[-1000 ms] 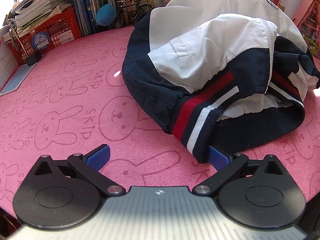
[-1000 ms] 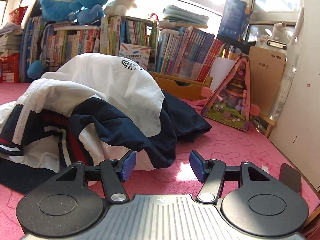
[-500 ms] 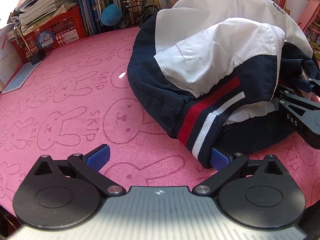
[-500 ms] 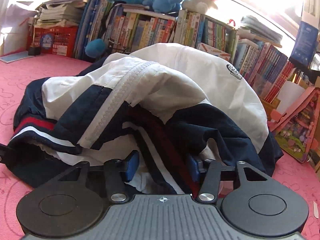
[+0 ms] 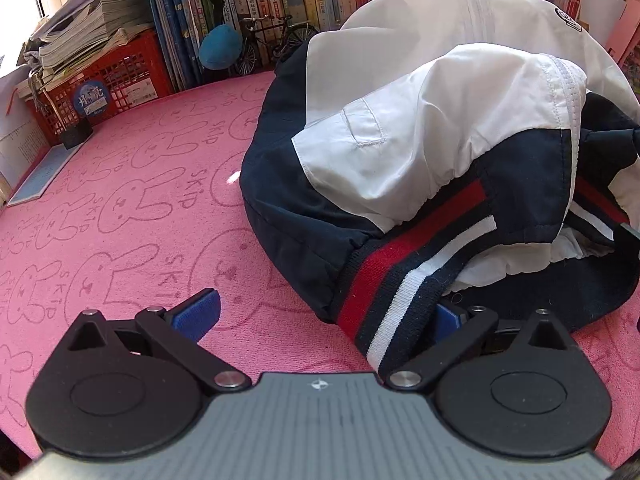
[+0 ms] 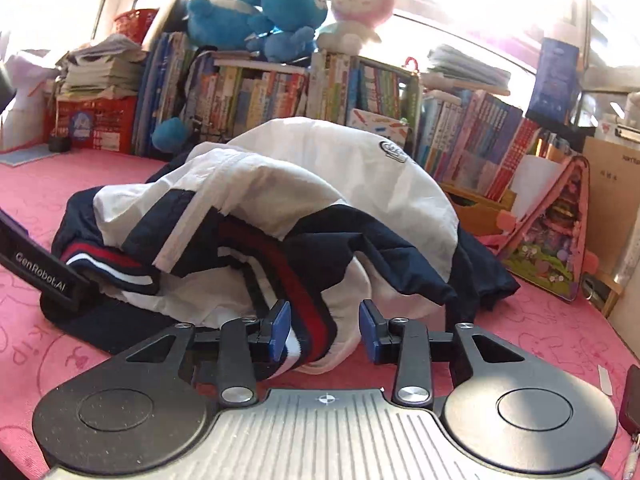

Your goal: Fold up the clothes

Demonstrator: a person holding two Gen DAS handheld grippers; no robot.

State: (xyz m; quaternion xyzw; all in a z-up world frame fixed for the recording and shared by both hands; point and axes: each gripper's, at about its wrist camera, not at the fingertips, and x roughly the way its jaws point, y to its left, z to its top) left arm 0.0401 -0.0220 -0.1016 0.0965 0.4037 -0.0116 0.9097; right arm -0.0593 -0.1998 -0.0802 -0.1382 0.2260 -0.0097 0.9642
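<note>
1. One jacket (image 5: pixel 420 152), white and navy with red stripes, heaped on one pink mat (image 5: pixel 120 208).
2. Two grippers: the left gripper (image 5: pixel 320 316) and the right gripper (image 6: pixel 324 330).
3. Three plush toys on top of the books: two blue plush toys (image 6: pixel 256 16) and one pink-and-white rabbit plush (image 6: pixel 360 4).
4. One red crate (image 5: pixel 120 80).
5. One miniature bicycle (image 5: pixel 272 40).
6. One blue ball (image 5: pixel 220 46).

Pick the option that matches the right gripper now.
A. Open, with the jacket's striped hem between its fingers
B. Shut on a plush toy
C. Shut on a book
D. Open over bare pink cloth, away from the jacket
A: the right gripper stands open, and the striped hem of the jacket lies between its blue fingers.
</note>
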